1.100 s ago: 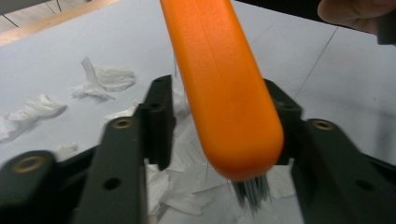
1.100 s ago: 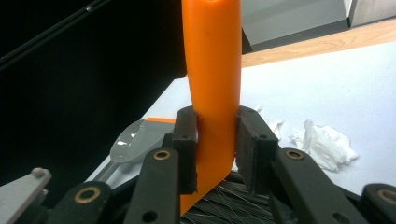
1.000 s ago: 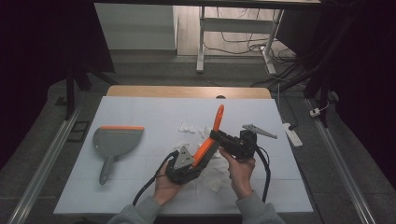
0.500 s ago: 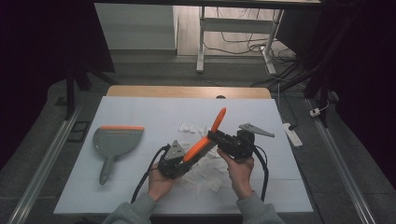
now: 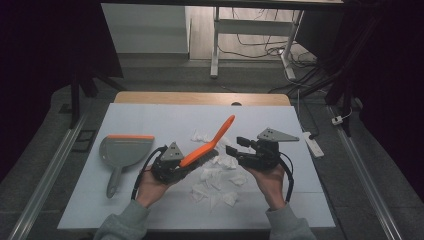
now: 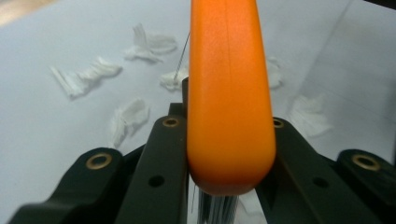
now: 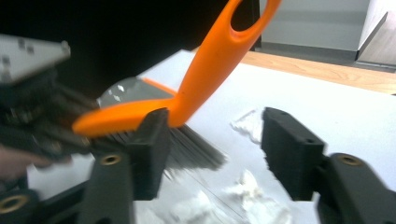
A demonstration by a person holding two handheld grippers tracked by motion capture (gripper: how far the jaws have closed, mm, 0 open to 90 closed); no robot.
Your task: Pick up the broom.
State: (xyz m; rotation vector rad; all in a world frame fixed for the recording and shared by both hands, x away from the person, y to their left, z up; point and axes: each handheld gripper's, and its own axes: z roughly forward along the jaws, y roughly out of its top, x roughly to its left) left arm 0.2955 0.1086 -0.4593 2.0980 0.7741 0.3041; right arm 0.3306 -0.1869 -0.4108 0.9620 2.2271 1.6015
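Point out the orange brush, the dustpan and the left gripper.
orange brush [image 5: 216, 136]: high view, on its handle.
dustpan [image 5: 125, 151]: high view, on its grey pan.
left gripper [image 5: 192, 162]: high view, between its jaws shut on the brush head.

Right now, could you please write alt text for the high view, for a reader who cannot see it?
The left gripper clamps an orange brush above white paper scraps on a pale table. The right gripper is open beside it; a grey dustpan lies left.
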